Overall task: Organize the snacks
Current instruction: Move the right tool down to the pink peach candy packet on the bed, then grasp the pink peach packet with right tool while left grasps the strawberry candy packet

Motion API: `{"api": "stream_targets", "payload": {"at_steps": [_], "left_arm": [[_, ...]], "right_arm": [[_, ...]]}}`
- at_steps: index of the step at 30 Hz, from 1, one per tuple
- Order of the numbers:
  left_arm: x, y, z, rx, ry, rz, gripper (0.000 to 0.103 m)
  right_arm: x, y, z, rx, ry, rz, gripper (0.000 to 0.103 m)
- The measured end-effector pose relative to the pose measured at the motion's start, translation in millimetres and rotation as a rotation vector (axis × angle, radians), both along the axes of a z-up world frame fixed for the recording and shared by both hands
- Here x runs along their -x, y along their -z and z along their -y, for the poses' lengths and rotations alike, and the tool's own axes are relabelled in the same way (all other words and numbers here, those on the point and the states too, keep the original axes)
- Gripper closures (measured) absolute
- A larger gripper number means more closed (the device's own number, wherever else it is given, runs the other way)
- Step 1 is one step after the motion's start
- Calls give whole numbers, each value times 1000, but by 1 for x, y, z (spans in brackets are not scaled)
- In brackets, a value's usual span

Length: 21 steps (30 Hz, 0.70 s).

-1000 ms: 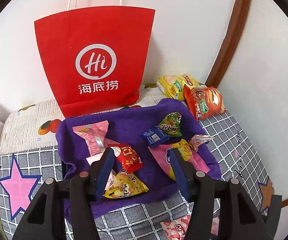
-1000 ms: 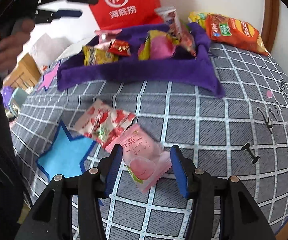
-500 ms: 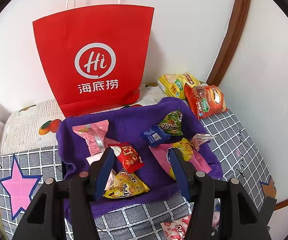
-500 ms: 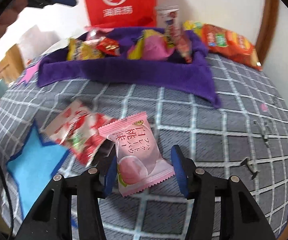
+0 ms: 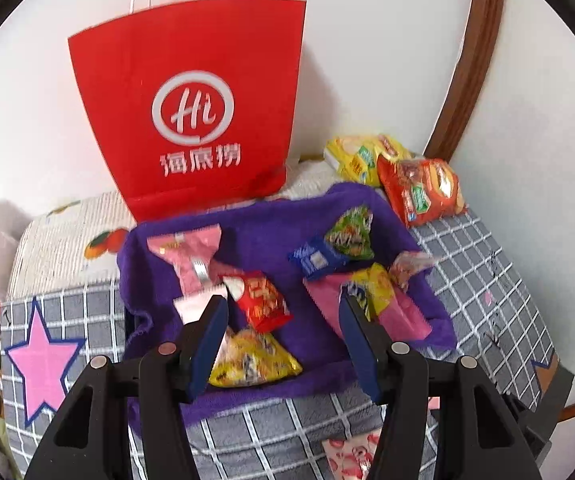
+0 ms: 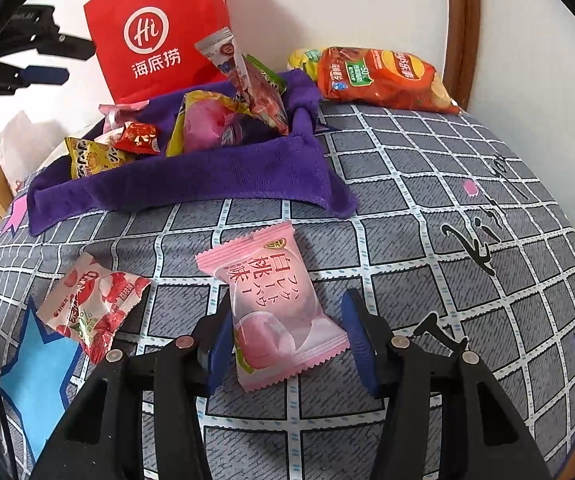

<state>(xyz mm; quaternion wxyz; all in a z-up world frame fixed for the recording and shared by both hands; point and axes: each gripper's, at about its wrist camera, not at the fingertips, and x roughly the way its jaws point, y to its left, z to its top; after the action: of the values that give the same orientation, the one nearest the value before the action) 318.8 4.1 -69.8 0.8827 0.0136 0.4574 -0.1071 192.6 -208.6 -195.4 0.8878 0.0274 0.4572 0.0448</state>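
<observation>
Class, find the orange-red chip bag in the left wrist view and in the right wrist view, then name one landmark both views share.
Left wrist view: orange-red chip bag lies right of centre, beyond the purple cloth tray's far right corner.
Right wrist view: it lies upper right, behind the tray.
Shared landmark: the red paper bag against the wall.

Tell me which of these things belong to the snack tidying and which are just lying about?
Part of the job: pink peach packet, strawberry packet, purple cloth tray, right gripper with jaws open around the peach packet.

Just lying about: red paper bag, orange chip bag.
</observation>
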Motion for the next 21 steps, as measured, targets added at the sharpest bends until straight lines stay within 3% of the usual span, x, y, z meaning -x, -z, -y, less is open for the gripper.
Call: {"api": "stream_targets", "payload": {"at_steps": [12,21], "left_arm": [[72,44,-5,7,-4,-79,48],[98,83,9,26,17,-163,48]], "right_arm": [[-1,0,3,-32,2,3,51],[1,0,9,-78,11,10,51]]}}
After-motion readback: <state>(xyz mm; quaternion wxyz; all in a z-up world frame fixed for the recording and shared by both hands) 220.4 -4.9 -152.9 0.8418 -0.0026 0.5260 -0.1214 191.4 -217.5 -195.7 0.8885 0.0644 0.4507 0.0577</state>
